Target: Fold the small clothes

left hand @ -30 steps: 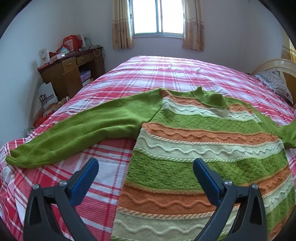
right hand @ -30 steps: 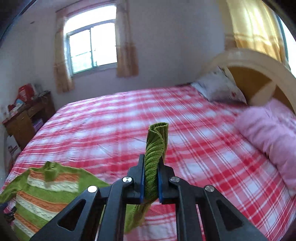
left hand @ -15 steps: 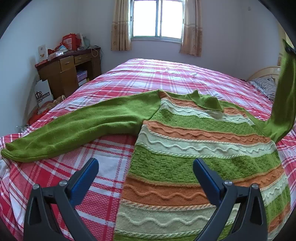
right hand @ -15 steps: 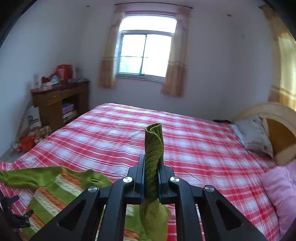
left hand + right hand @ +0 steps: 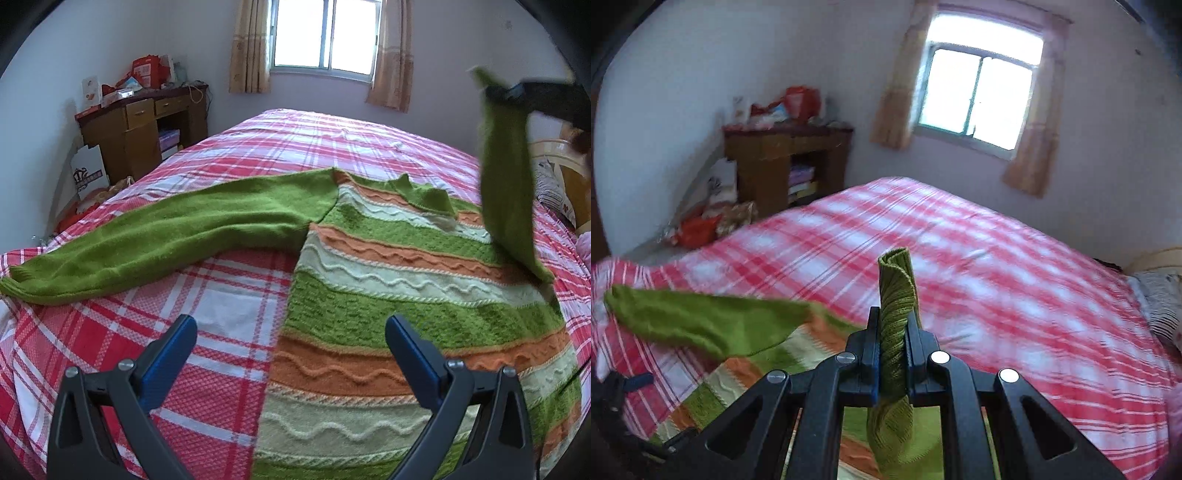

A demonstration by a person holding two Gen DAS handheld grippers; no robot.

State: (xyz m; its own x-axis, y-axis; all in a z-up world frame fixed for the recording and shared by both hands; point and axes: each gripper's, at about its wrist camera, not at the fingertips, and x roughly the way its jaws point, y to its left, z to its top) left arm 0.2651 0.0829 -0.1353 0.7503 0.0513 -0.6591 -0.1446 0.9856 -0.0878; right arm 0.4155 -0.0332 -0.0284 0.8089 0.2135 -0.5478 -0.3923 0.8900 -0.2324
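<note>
A green, orange and pale striped knit sweater (image 5: pixel 399 302) lies flat on the bed. Its left sleeve (image 5: pixel 177 236) stretches out to the left. My left gripper (image 5: pixel 291 343) is open and empty, low over the sweater's hem edge. My right gripper (image 5: pixel 892 347) is shut on the cuff of the right sleeve (image 5: pixel 895 306). In the left wrist view it (image 5: pixel 498 92) holds that sleeve (image 5: pixel 509 184) high over the sweater's right side. The sweater body (image 5: pixel 746 369) shows below in the right wrist view.
The bed has a red and white plaid sheet (image 5: pixel 229 314). A wooden desk (image 5: pixel 140 129) with clutter stands at the far left by the wall. A pillow (image 5: pixel 1160 295) and a headboard (image 5: pixel 554 155) are at the right. A window (image 5: pixel 325 37) is behind the bed.
My right gripper has lifted the right sleeve and swung it leftward over the sweater body. My left gripper has stayed open in about the same place.
</note>
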